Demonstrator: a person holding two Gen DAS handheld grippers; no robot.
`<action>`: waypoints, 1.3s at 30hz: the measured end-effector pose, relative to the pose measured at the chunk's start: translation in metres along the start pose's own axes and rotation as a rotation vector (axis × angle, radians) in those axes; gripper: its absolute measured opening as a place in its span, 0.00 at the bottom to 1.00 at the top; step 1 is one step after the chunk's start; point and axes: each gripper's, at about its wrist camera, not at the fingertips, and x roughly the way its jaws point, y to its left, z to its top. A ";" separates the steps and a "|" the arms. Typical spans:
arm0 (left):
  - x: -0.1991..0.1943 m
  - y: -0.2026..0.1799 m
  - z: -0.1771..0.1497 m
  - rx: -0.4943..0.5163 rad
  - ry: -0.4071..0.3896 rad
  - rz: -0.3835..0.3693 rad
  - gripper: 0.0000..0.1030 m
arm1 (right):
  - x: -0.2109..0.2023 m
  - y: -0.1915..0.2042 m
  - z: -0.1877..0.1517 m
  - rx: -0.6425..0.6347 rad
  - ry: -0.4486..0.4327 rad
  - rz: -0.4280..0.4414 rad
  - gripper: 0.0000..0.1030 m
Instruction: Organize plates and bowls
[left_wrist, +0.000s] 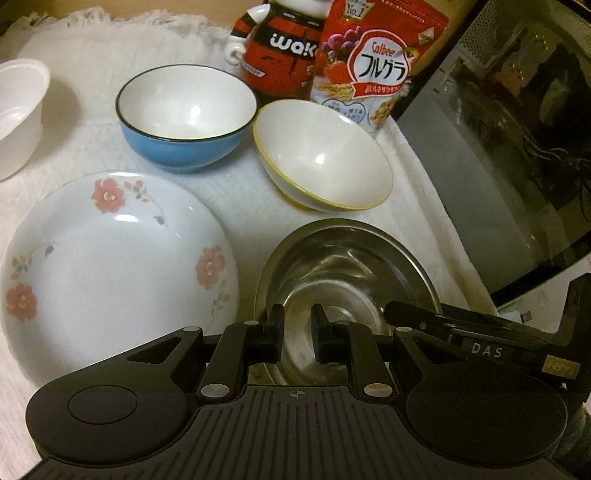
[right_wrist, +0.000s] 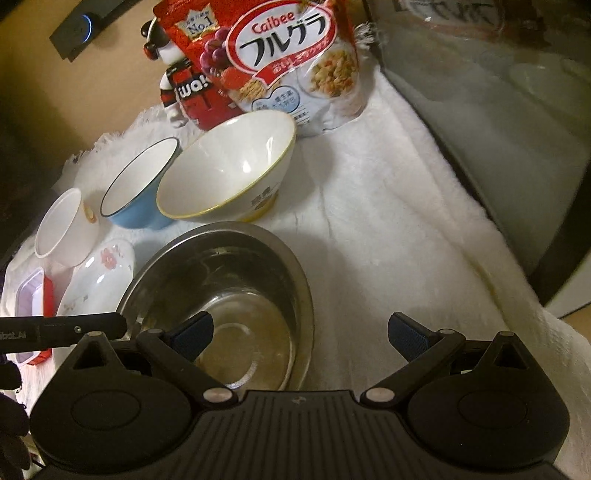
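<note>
A steel bowl (left_wrist: 347, 266) (right_wrist: 221, 295) sits on the white cloth close in front of both grippers. My left gripper (left_wrist: 298, 332) has its jaws narrowly apart over the bowl's near rim, gripping nothing that I can see. My right gripper (right_wrist: 301, 338) is wide open, its left finger over the bowl's right side. A floral plate (left_wrist: 114, 266) (right_wrist: 99, 280) lies left of the steel bowl. Behind stand a blue bowl (left_wrist: 184, 118) (right_wrist: 140, 192), a yellow-rimmed white bowl (left_wrist: 321, 155) (right_wrist: 229, 170) and a white cup-shaped bowl (left_wrist: 18, 110) (right_wrist: 62, 229).
A cereal bag (left_wrist: 369, 62) (right_wrist: 288, 62) and a red figure (left_wrist: 280, 55) (right_wrist: 188, 96) stand at the back. A microwave (left_wrist: 498, 147) (right_wrist: 498, 129) bounds the right side. A red-rimmed container (right_wrist: 33, 299) lies far left. White cloth (right_wrist: 388, 221) covers the surface.
</note>
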 end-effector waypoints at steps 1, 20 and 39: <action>0.001 0.000 0.001 0.007 0.000 -0.002 0.16 | 0.002 0.000 0.001 -0.001 0.006 0.001 0.98; 0.003 0.014 0.009 0.041 0.013 -0.100 0.16 | 0.024 0.009 -0.001 0.004 0.055 -0.065 1.00; 0.003 0.023 0.013 0.073 0.014 -0.034 0.17 | -0.007 0.035 -0.002 -0.115 -0.037 -0.175 0.70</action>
